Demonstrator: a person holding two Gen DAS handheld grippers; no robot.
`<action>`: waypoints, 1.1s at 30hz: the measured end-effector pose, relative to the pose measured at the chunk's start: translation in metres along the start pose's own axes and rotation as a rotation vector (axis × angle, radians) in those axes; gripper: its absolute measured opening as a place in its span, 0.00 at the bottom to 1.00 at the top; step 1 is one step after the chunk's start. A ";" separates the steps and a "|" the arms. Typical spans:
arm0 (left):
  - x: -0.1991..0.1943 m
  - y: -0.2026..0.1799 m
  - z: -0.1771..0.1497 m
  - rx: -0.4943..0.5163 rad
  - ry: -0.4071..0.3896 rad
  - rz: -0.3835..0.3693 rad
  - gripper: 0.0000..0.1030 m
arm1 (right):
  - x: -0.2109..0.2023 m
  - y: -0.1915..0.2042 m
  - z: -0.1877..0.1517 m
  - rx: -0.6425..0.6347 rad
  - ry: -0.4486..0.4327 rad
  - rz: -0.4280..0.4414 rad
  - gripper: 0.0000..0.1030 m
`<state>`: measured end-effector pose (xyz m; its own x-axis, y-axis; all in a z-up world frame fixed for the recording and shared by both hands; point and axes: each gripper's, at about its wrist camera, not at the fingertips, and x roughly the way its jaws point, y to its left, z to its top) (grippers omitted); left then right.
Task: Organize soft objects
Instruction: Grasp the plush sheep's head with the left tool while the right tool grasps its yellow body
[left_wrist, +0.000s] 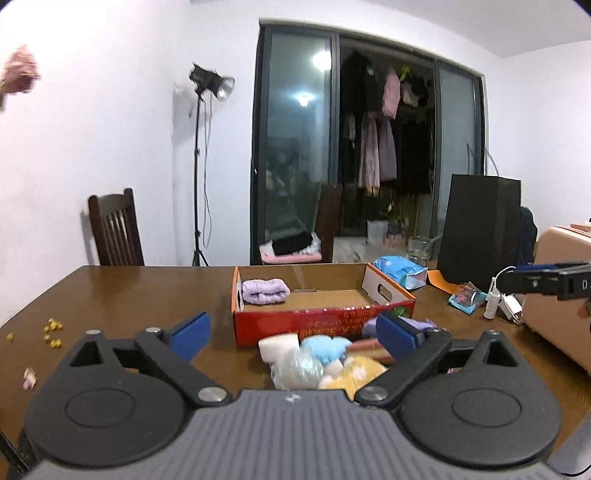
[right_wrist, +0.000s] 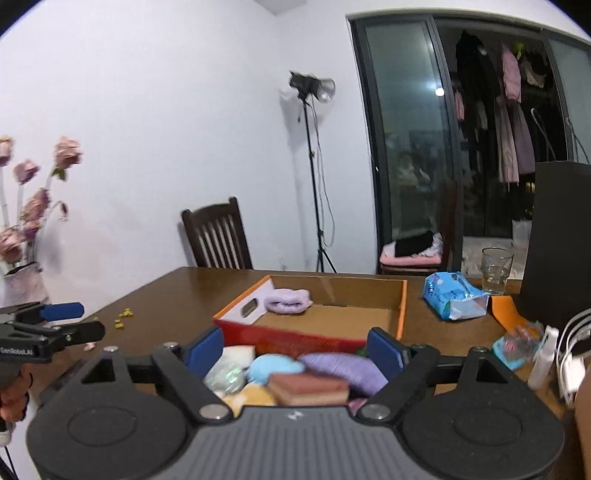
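A red and orange cardboard box lies open on the brown table, with a folded lilac towel in its far left corner. A pile of soft things sits in front of the box: a white sponge, a light blue plush, a clear plastic bag, a yellow cloth, a lilac cloth and a brown-pink sponge. My left gripper is open and empty above the pile. My right gripper is open and empty above it too.
A blue tissue pack, a glass, a tall black bag, small packets and a white charger stand right of the box. Yellow crumbs lie at the left. A chair stands behind the table.
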<state>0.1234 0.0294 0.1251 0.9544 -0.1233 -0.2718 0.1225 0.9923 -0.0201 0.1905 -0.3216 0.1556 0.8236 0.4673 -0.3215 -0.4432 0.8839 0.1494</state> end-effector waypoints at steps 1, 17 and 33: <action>-0.009 -0.003 -0.012 0.004 -0.007 -0.008 0.98 | -0.010 0.007 -0.013 -0.003 -0.015 -0.003 0.84; 0.029 -0.001 -0.077 -0.087 0.177 -0.070 0.98 | 0.002 0.039 -0.127 0.023 0.085 -0.021 0.77; 0.132 0.030 -0.073 -0.249 0.226 0.108 0.61 | 0.098 0.047 -0.120 0.000 0.210 0.190 0.56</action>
<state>0.2332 0.0439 0.0184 0.8707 -0.0384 -0.4904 -0.0729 0.9759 -0.2057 0.2081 -0.2360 0.0193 0.6345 0.6100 -0.4747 -0.5825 0.7810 0.2250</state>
